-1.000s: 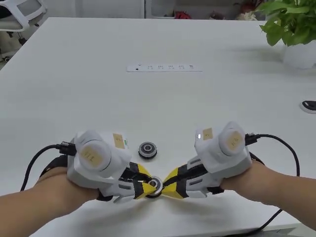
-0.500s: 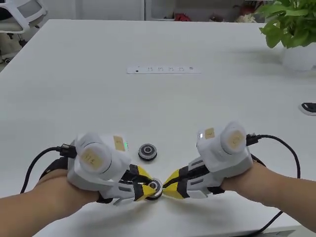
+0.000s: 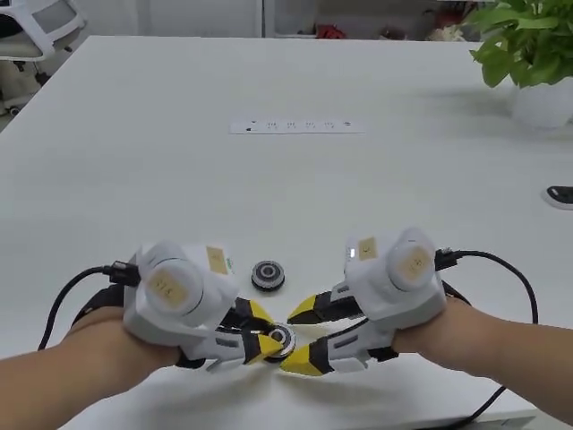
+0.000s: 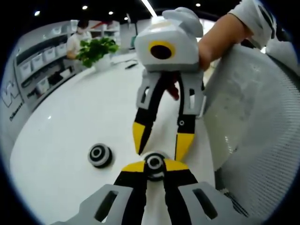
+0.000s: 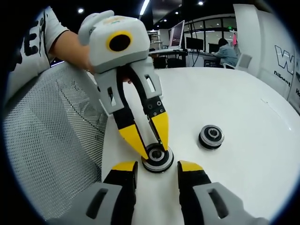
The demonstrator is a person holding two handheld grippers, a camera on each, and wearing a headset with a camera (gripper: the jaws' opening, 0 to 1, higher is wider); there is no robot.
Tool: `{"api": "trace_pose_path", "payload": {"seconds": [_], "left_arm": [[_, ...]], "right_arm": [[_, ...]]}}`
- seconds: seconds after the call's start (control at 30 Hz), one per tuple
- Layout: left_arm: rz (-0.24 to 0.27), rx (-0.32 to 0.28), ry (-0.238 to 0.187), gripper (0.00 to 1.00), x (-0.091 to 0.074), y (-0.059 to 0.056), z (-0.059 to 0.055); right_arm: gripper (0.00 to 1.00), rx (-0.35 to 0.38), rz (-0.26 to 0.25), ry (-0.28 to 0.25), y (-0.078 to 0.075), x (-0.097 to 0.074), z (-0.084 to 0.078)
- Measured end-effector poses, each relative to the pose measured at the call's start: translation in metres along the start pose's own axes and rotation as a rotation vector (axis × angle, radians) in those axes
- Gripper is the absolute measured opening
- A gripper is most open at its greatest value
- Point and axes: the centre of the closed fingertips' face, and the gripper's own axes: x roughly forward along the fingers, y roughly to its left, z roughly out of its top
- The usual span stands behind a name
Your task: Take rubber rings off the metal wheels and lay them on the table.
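Left tool (image 4: 154,167) is clamped shut on a small metal wheel (image 5: 157,158), its yellow tips pinching the wheel low in the centre of the head view, near the front edge of the white desk (image 3: 179,161). From where I steer, the wheel seems to rest on the desk surface. Right tool (image 3: 295,340) faces it from the right of the frame with its jaws spread apart, one yellow tip just above the wheel and one just below it; I cannot tell whether either tip touches. In the right gripper view the wheel sits just beyond the gap between those open tips. A second wheel (image 3: 268,274), with a dark ring around a metal hub, lies flat on the desk just above the held one in the head view, apart from both tools. Toward the top centre of the frame lies a white power strip (image 3: 297,126), well apart from the work. At upper right stands a potted plant (image 3: 528,40).
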Motion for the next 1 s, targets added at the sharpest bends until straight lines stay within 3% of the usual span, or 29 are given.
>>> {"api": "trace_pose_path", "payload": {"seconds": [0.13, 0.23, 0.47, 1.0], "left_arm": [[0.0, 0.002, 0.001, 0.13, 0.0001, -0.0001, -0.0001], [0.0, 0.002, 0.001, 0.13, 0.0, -0.0005, -0.0002], [0.0, 0.002, 0.001, 0.13, 0.0002, -0.0006, -0.0003], [0.003, -0.008, -0.005, 0.13, 0.0007, -0.0004, 0.0001]], "right_arm": [[0.29, 0.0, -0.007, -0.019, 0.0001, 0.0018, 0.0056], [0.24, -0.019, 0.001, -0.005, 0.0043, 0.0045, 0.0031], [0.24, -0.071, -0.008, 0.019, 0.0036, 0.0032, 0.0021], [0.19, -0.062, 0.005, 0.029, 0.0013, -0.0016, -0.0025]]}}
